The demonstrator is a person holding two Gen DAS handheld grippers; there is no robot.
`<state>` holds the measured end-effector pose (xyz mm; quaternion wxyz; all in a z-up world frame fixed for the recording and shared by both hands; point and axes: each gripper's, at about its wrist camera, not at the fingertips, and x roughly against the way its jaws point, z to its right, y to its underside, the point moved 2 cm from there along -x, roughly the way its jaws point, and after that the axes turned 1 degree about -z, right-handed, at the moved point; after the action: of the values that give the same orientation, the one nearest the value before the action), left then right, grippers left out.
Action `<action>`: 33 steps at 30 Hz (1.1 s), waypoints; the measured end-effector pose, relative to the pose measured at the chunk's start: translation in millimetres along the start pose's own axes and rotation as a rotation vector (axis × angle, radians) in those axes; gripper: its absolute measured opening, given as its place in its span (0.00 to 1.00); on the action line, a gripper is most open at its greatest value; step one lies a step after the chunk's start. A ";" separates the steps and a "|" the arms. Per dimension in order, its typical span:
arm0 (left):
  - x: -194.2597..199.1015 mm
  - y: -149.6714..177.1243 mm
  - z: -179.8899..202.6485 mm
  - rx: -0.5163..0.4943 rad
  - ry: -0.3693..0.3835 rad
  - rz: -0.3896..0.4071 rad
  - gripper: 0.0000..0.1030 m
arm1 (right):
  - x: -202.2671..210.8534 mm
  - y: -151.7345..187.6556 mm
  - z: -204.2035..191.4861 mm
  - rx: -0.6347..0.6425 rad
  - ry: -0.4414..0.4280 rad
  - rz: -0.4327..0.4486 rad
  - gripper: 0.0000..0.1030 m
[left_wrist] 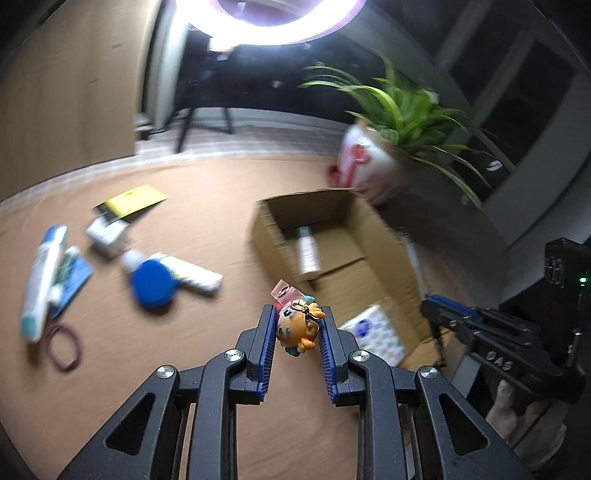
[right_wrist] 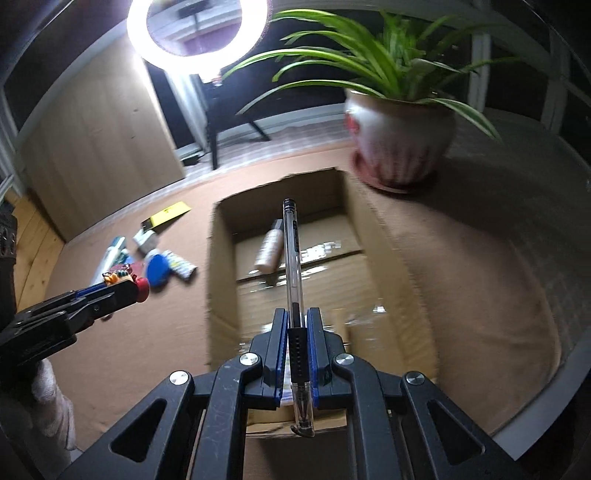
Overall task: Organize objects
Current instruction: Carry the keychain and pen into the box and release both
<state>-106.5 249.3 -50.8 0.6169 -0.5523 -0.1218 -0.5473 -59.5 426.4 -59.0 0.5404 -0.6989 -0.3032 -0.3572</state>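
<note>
Glowing ring light (right_wrist: 197, 31) — wooden wall panel (right_wrist: 99, 136), dark room.

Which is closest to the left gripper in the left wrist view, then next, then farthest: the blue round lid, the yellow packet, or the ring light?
Starting from the left gripper, which holds a toy figure:
1. Blue round lid, on the table to the left.
2. Yellow packet, farther back on the left.
3. Ring light, beyond the table, at the top.
</note>
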 end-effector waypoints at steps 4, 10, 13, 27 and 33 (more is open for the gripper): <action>-17.7 -8.8 30.4 -0.041 0.028 -0.009 0.24 | -4.5 -1.4 10.2 -0.002 0.004 -0.008 0.09; -42.7 -17.1 52.2 -0.070 0.023 -0.026 0.24 | -13.1 -2.9 16.9 -0.004 -0.007 -0.022 0.09; -49.3 -18.7 56.1 -0.074 0.020 -0.032 0.24 | -13.3 -4.0 17.7 0.004 -0.003 -0.022 0.09; -41.4 -20.9 22.4 -0.024 -0.049 -0.016 0.58 | -9.8 -4.2 11.1 -0.012 -0.020 -0.009 0.57; -30.6 -16.0 -4.1 0.011 -0.084 -0.016 0.58 | -12.0 -3.6 -3.7 -0.019 -0.055 -0.022 0.57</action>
<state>-132.7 265.8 -66.6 0.6100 -0.5703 -0.1552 -0.5278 -69.8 423.1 -66.4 0.5213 -0.7102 -0.3222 -0.3465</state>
